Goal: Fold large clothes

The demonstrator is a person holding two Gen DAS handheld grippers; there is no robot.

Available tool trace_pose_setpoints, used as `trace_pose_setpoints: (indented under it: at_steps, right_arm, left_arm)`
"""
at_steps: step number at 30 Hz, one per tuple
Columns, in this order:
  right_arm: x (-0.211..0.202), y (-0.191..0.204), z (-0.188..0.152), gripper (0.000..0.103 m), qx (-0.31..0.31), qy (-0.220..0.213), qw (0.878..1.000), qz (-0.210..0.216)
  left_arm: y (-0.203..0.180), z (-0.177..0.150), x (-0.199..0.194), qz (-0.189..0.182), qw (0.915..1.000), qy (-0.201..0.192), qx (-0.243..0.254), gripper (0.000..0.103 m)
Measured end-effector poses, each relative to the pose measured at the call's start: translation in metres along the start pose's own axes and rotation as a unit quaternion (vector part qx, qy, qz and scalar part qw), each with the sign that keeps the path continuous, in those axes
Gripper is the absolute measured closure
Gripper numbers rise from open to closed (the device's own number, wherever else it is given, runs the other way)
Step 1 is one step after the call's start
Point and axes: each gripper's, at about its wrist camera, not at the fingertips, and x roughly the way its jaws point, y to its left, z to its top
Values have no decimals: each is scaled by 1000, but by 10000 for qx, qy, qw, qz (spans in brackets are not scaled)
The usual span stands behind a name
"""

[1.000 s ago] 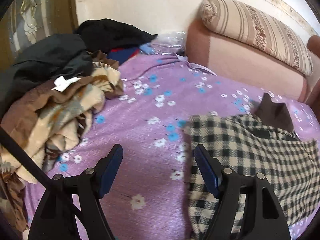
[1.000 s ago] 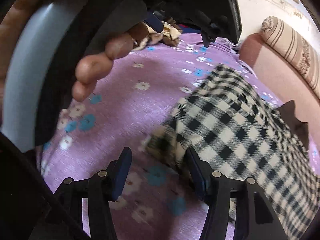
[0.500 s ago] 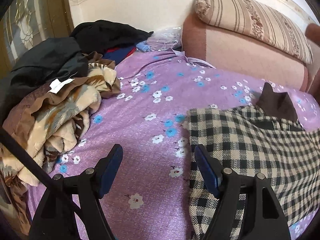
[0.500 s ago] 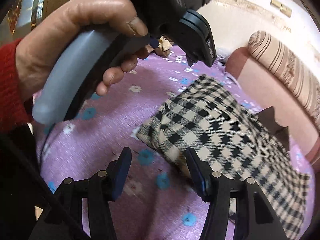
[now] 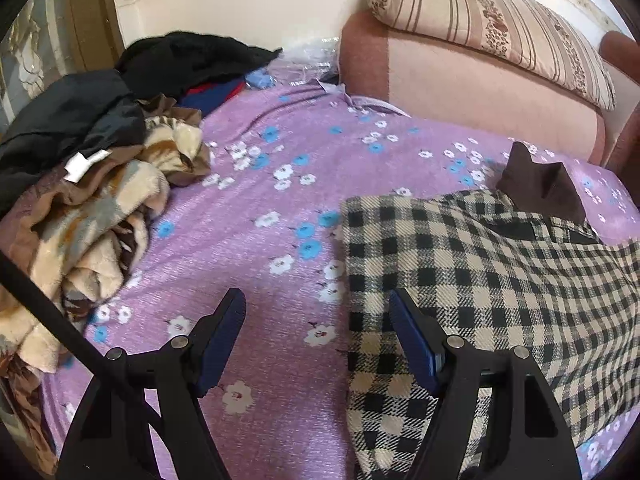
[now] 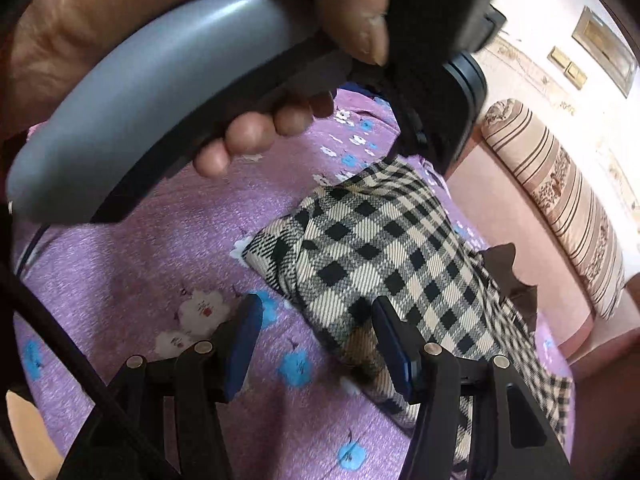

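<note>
Checked garment point(image 5: 500, 280) on the bed point(image 5: 260, 240), folding apparently begun.
Left gripper point(image 5: 316, 340) and right gripper point(image 6: 316, 344) gape empty near its left edge; further folds and the far-left clothes pile point(image 5: 88, 200) remain.

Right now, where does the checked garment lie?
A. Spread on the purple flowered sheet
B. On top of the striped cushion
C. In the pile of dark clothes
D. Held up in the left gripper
A: the checked garment is spread on the purple flowered sheet, and both the left gripper and the right gripper stand open over it.
</note>
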Motion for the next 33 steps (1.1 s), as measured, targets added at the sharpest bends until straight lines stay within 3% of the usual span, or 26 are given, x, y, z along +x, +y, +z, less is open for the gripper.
trace_pose_setpoints:
  at_steps: [7,13,19,23,25,28,31,33]
  right_arm:
    - [19,2,13,41,-165,73,9994,-297]
    - [25,2,18,41,-199,98,9991,-352]
    - [16,9,15,41,-430,142,9965,-696]
    - [2,20,0,41,-626,209,9914,-1134]
    - [-2,25,-4,41,-666,221,9894,-1275]
    - [-1,30,-1,41,-761,284,9868,-1399]
    - [9,29,7,41,-746,415,9860,-1436]
    - [20,22,15,41,-653,536,9863,-1417]
  left_arm:
    - [3,-4,44,-921,9915,871,-283,30]
    - [13,5,61,-1642,9784,1055,-683,30]
    - [25,13,64,-1848,9734,1030,-881,30]
    - [27,15,63,-2036,9691,1033,-932,20]
    - [23,12,69,-2220,9630,1222,-916,20]
    - [6,8,81,-2695,9463,1567,-858,20]
    - [-11,13,84,-2723,9475,1550,-638,10]
    - [-21,19,91,-2870,9430,1600,-529,7]
